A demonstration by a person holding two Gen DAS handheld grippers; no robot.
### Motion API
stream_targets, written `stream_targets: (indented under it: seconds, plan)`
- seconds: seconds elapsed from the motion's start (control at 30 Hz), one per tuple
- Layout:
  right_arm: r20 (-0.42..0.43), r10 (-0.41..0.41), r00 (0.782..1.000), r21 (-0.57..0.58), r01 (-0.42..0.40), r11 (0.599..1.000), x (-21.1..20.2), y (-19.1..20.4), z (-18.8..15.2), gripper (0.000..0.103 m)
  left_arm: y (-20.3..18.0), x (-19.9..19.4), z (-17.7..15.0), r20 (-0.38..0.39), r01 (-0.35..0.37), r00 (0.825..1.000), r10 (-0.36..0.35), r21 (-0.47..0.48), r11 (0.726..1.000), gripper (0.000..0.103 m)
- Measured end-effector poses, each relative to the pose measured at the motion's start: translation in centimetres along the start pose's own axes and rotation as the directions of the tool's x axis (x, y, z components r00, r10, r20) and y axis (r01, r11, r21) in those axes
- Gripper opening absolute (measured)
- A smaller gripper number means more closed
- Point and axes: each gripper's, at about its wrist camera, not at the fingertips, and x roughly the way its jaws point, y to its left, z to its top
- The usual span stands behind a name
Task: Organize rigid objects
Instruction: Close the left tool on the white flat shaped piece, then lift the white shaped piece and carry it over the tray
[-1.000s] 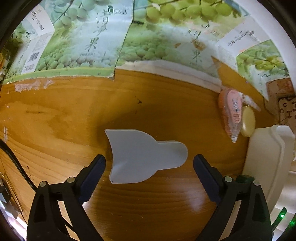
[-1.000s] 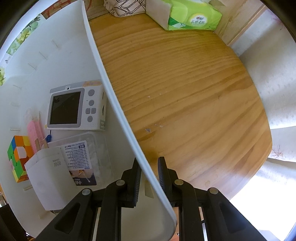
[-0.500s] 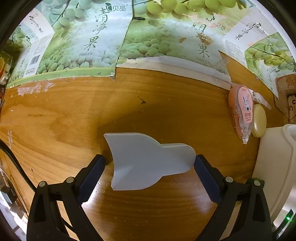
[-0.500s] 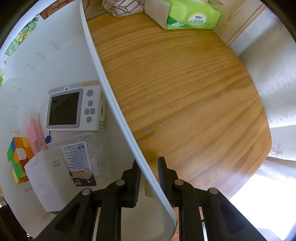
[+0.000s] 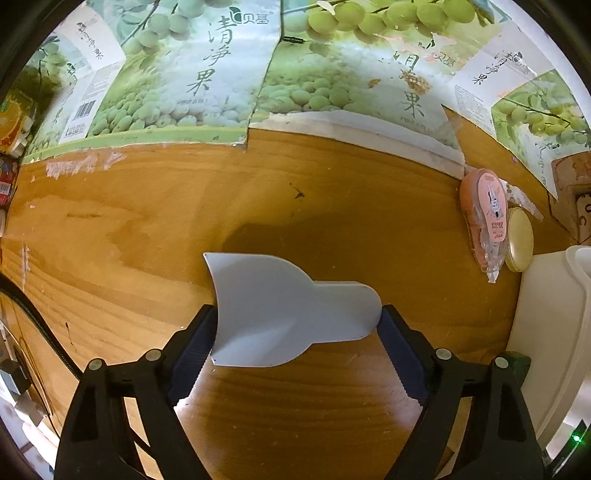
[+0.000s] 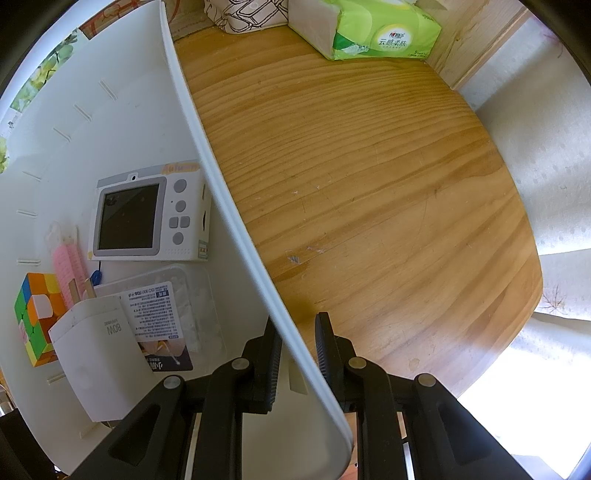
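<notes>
1 scraper, 1 bin, 1 camera, 1 cube, 1 tissue pack.

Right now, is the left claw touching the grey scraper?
Touching: the left wrist view shows the left claw with both pads against the grey scraper's two ends.

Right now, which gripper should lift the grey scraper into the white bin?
Left. The left gripper straddles the grey scraper on the wooden table; its jaws have just been closing onto it. The right gripper is shut on the white bin wall, steadying it.
</notes>
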Motion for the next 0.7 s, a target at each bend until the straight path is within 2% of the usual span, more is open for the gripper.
stream_targets:
  seconds: [0.2,0.57,0.7]
  plan:
    - [0.003,0.003,1.000,0.001,-0.003,1.000,-0.1,0.1,0.0,0.019,0.8,-0.1,-1.4,-0.011,0.002,1.000,-0.002,0.006,1.000,0.088]
    - [0.012,0.010,1.000,-0.013,-0.010,1.000,-0.4,0.0,-0.4,0.020,2.0,-0.1,-6.1,-0.066,0.045,0.997,-0.045,-0.003,0.999,0.087]
    - [0.013,0.012,1.000,-0.030,-0.012,0.999,-0.4,0.2,-0.4,0.020,2.1,-0.7,-8.1,-0.060,0.042,0.997,-0.042,-0.002,0.999,0.087]
